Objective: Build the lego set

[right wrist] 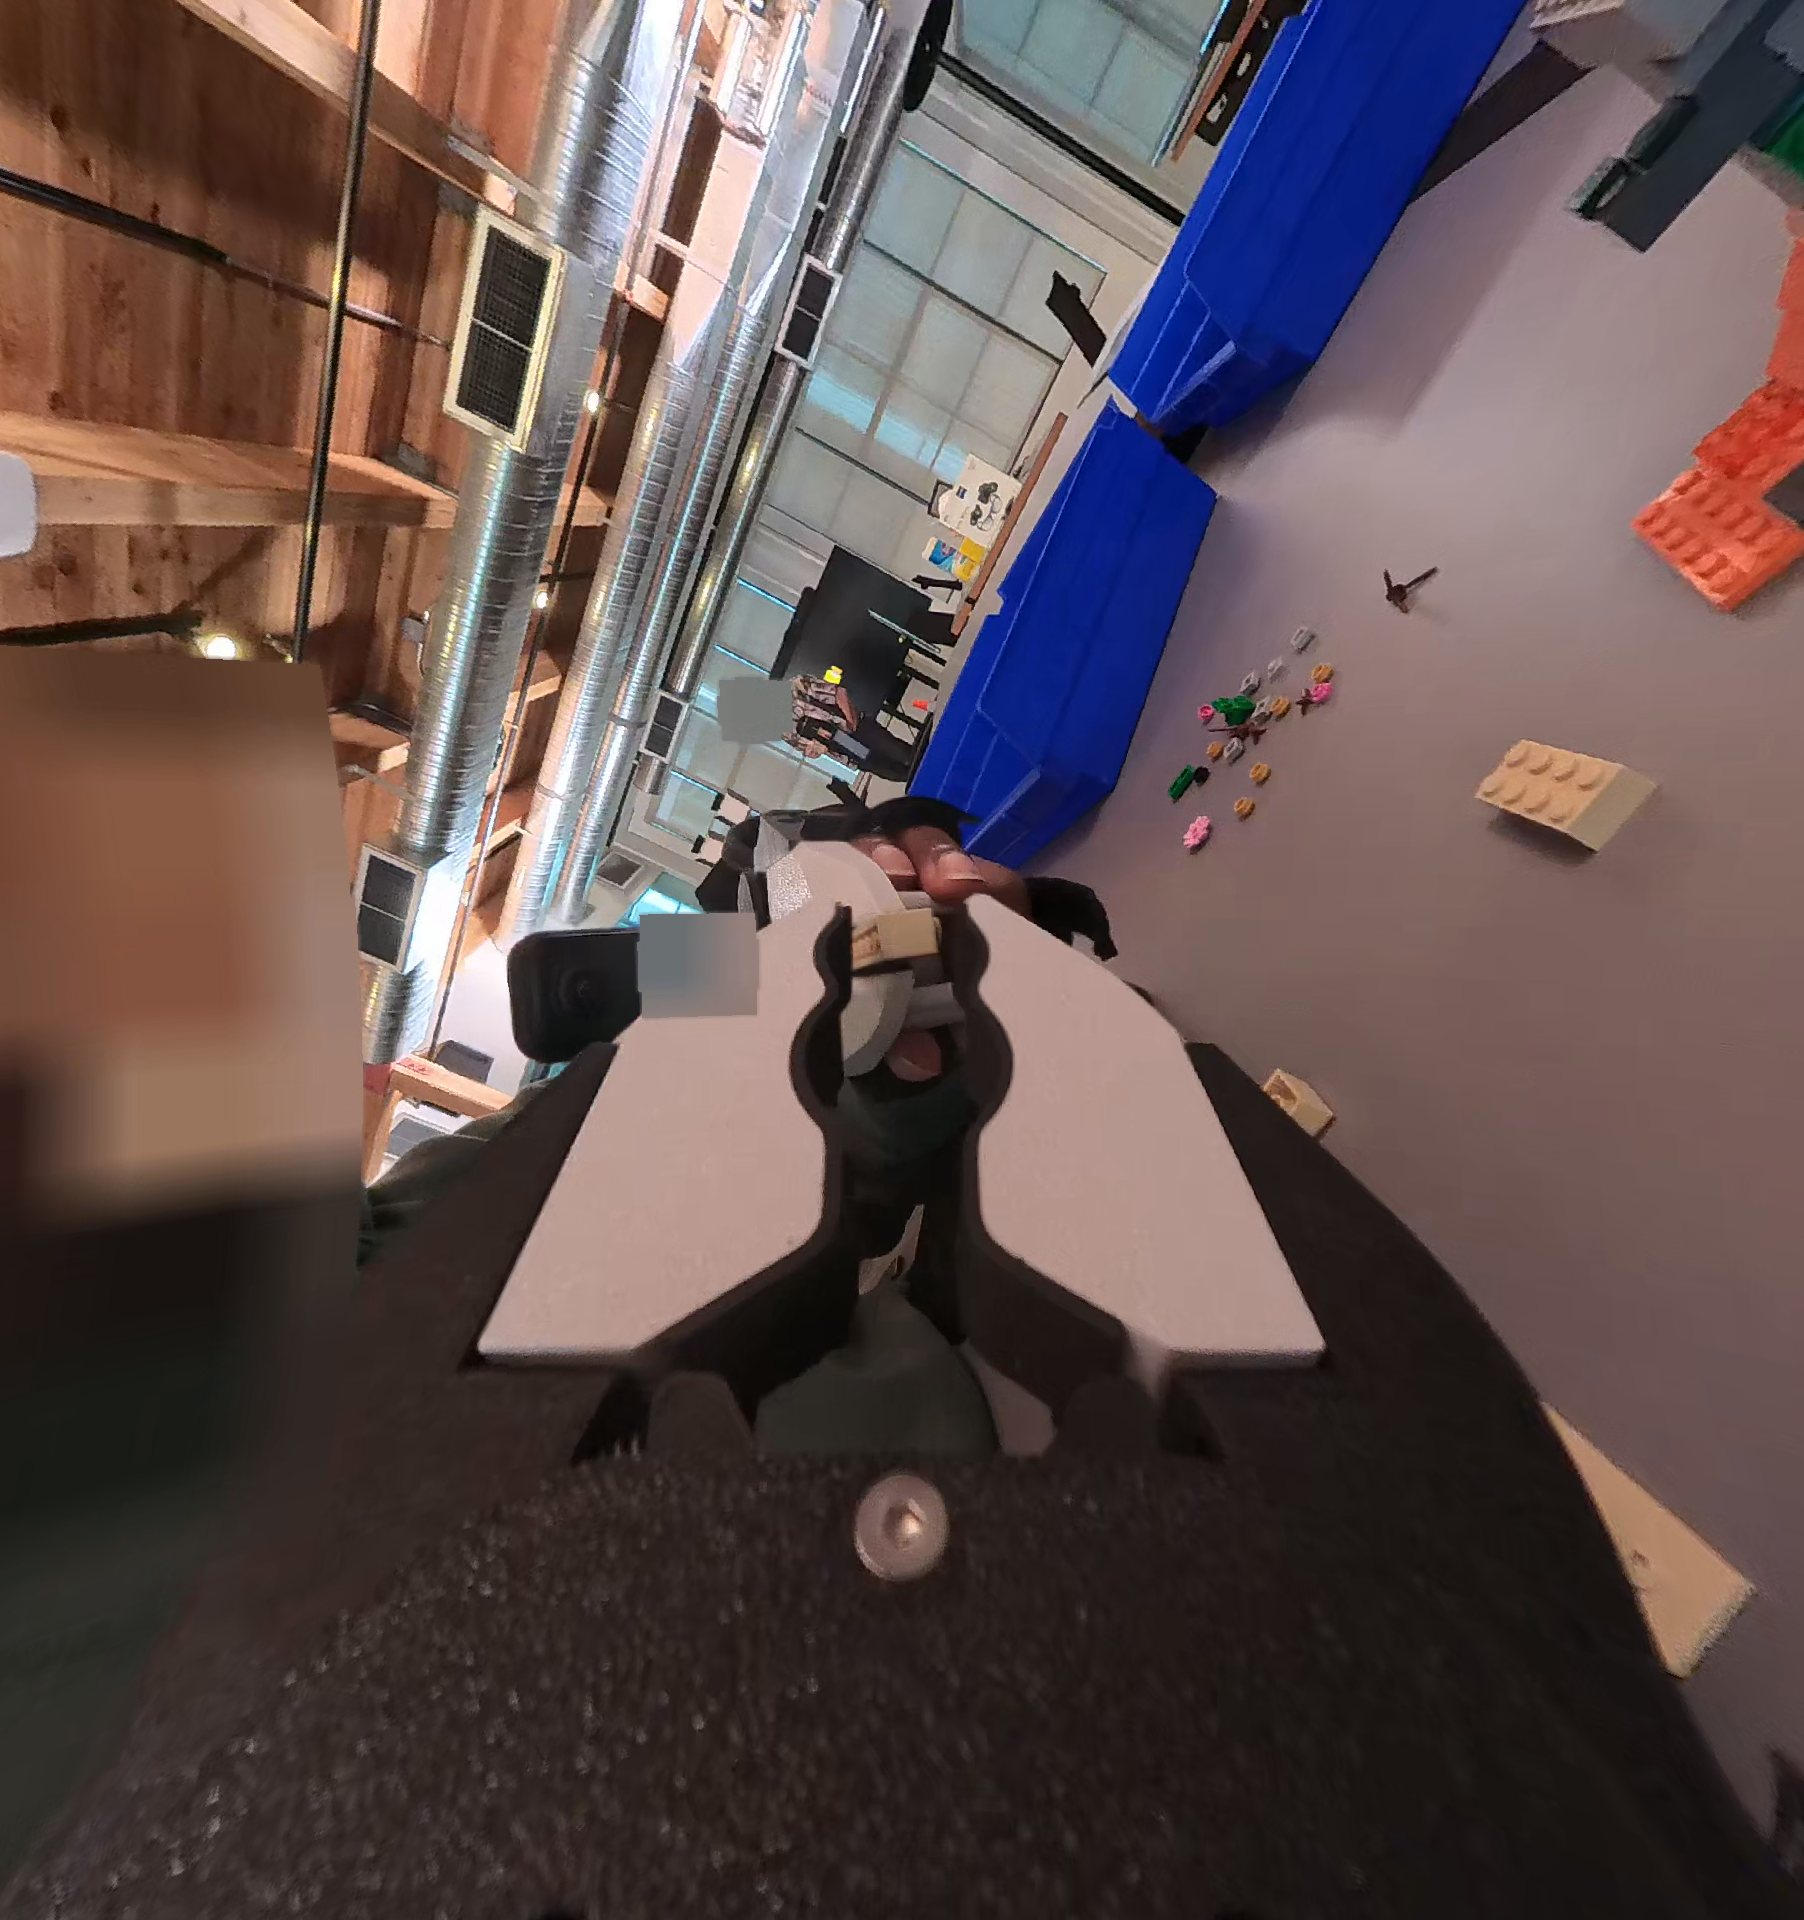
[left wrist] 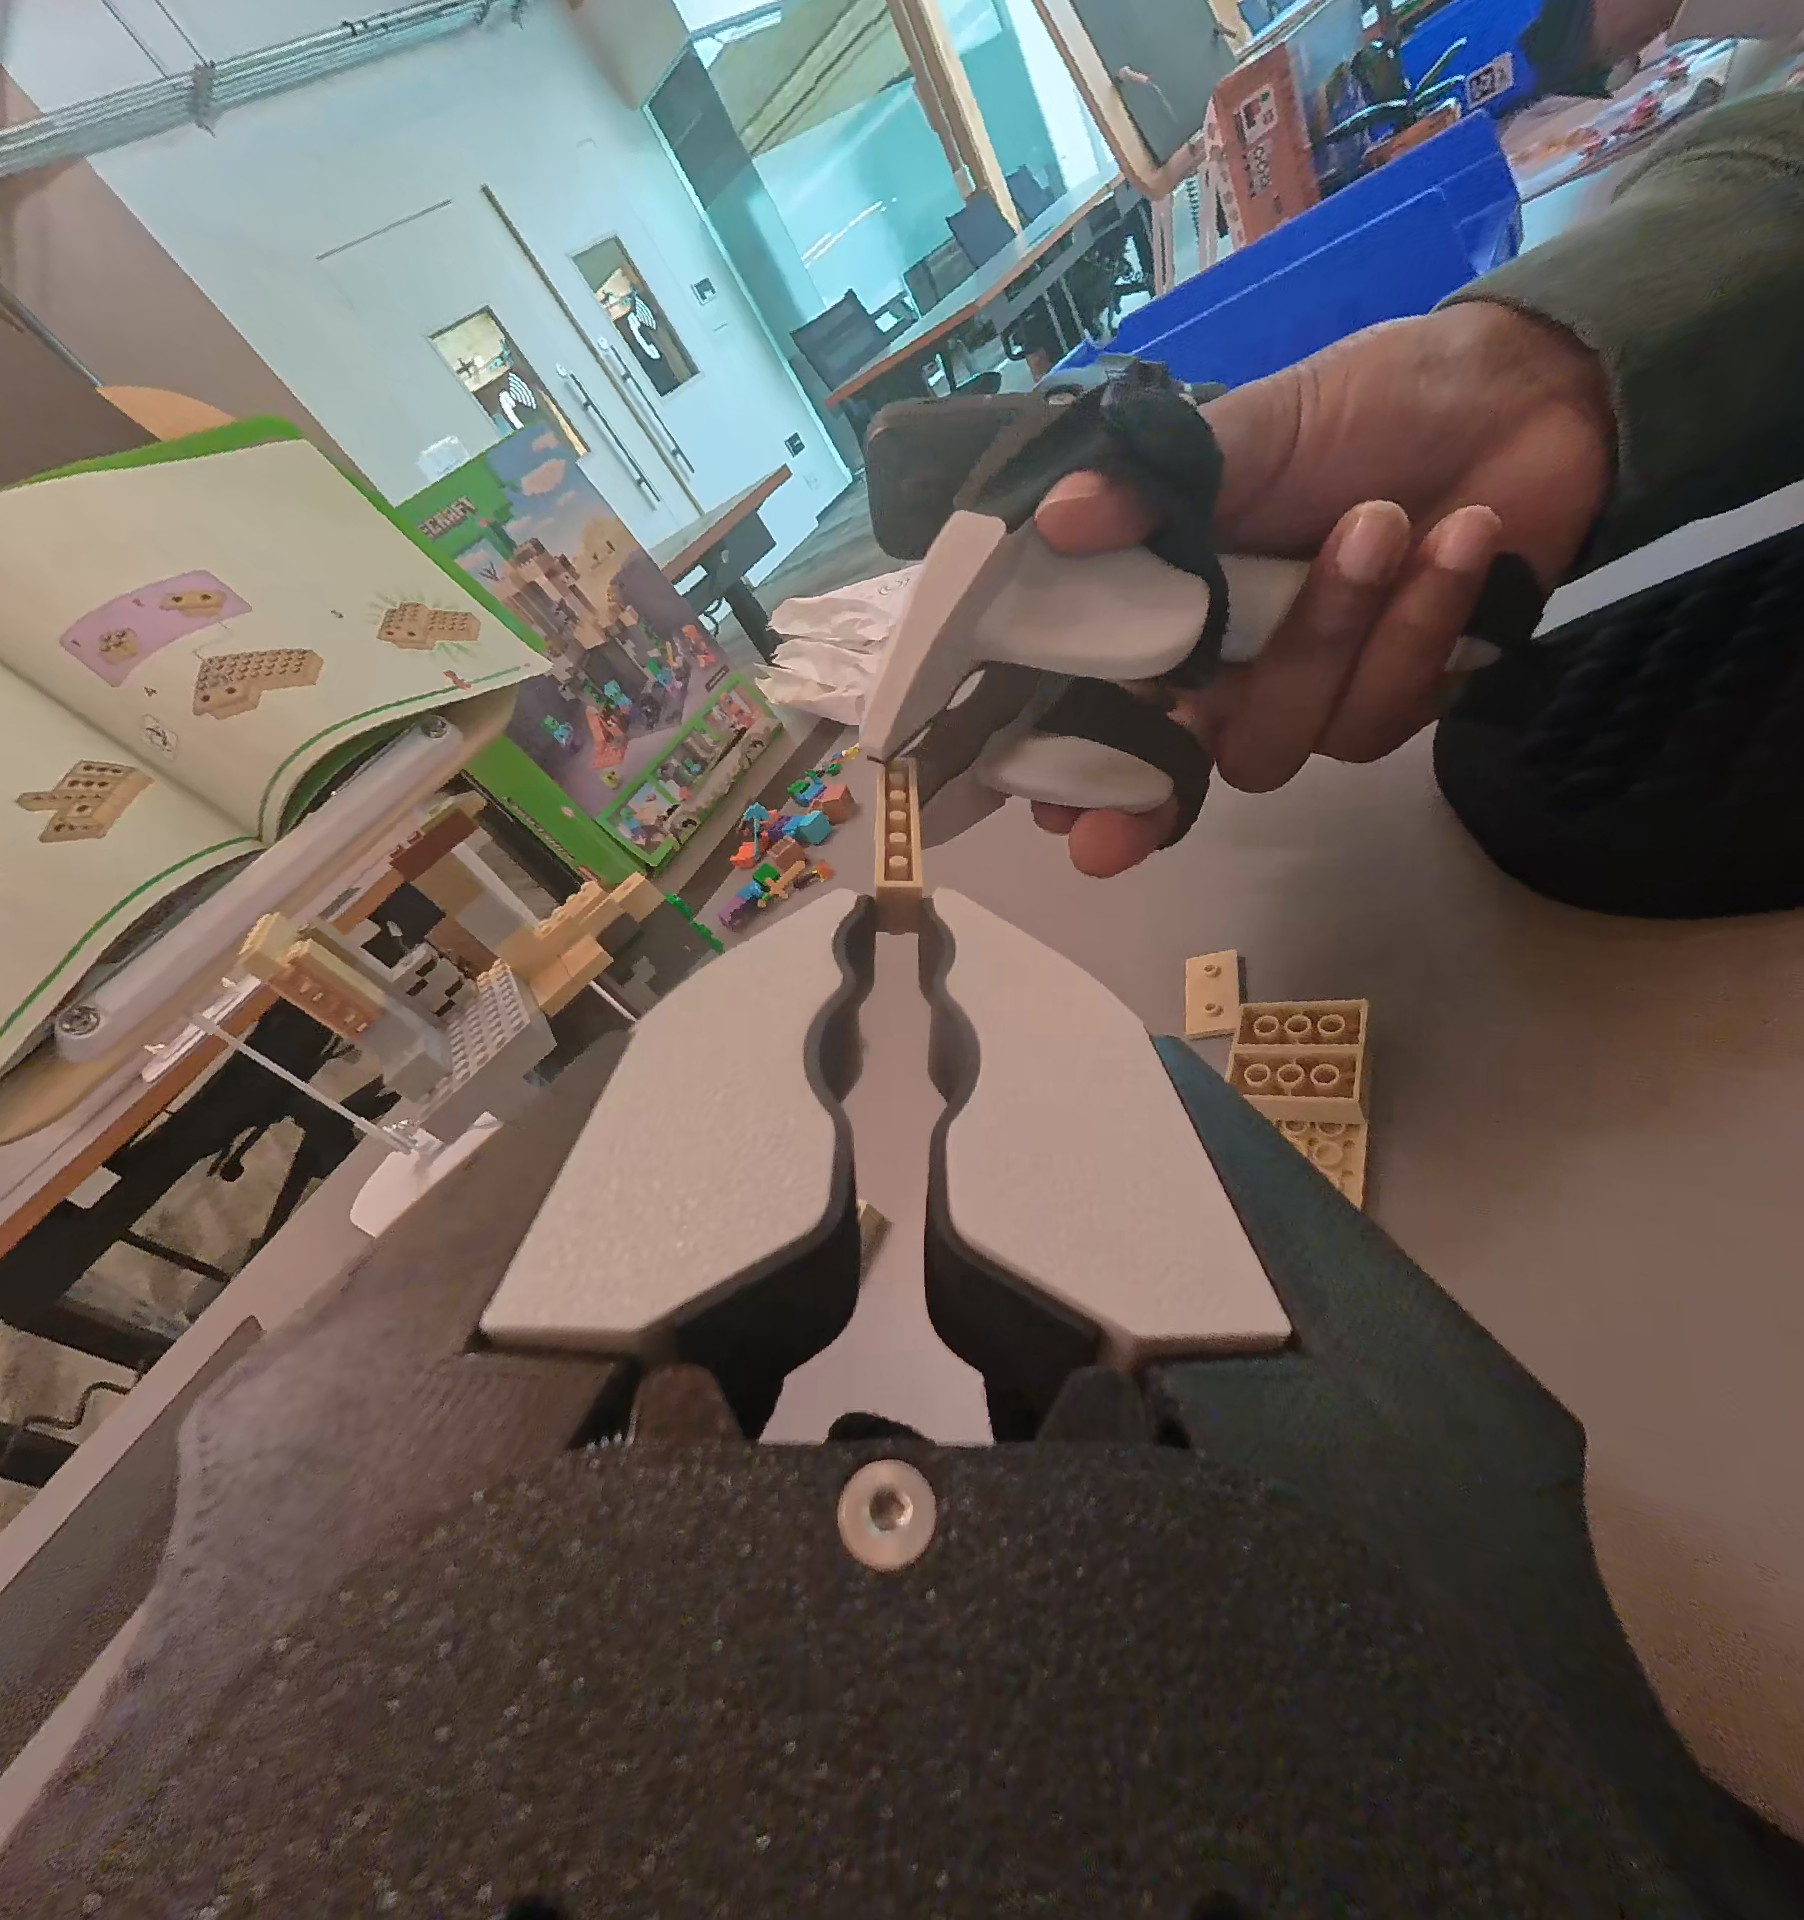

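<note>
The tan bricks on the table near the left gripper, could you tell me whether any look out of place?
Yes: beside the left gripper, the tan bricks lie studs-down, hollow undersides showing, on the grey table.

left tool [left wrist: 899,906] fingers nearly closed, right tool [left wrist: 882,756] tips pinched together above it, hand [left wrist: 1397,540] gripping its handles

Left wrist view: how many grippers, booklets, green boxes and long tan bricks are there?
Grippers: 2 (left gripper, right gripper)
Open booklet: 1
Green box: 1
Long tan brick: 1
Total: 5
</note>
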Demonstrator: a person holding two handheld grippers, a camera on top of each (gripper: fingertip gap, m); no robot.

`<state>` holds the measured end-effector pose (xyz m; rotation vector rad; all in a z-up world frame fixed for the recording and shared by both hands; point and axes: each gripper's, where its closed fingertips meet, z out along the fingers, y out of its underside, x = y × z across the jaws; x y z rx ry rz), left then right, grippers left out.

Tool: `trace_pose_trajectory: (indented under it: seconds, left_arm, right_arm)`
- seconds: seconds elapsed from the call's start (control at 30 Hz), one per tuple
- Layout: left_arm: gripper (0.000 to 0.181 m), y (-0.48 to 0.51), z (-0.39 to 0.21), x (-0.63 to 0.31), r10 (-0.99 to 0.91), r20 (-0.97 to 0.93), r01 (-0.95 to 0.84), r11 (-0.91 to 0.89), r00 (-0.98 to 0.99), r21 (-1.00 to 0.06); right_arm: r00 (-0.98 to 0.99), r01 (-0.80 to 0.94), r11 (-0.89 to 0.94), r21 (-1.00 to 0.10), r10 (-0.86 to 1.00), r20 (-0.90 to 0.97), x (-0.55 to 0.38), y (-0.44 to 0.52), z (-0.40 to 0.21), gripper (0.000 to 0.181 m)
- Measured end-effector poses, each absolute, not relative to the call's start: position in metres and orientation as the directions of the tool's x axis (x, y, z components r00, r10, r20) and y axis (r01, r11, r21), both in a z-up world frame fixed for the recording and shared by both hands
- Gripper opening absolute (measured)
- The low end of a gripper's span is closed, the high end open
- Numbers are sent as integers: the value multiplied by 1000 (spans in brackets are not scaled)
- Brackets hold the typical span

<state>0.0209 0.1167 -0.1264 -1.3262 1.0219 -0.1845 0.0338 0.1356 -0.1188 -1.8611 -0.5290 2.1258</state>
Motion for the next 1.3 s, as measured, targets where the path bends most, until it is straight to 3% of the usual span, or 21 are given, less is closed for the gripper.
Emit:
trace_pose_trajectory:
  seconds: [0.23,0.4,0.63,0.8,1.3]
  left_arm:
    - [8,115,-130,24,-673,-486,-413,284,557,-865]
    - [19,103,-136,36,-778,-409,-353,257,477,-900]
    - [17,91,-152,47,-826,-422,-398,268,373,-877]
    - [32,82,-165,51,-868,-415,-422,280,272,-862]
    - [28,82,-230,49,-910,-380,-669,178,167,-721]
  right_arm:
    - [-141,107,-872,-477,462,-876,35,132,-119,12]
    - [-122,342,-795,-501,491,-863,40,126,-127,12]
    - [-79,622,-636,-458,530,-844,42,116,-143,12]
    - [-67,765,-523,-376,516,-854,44,102,-165,12]
    - [-48,915,-275,-296,652,-756,45,101,-225,12]
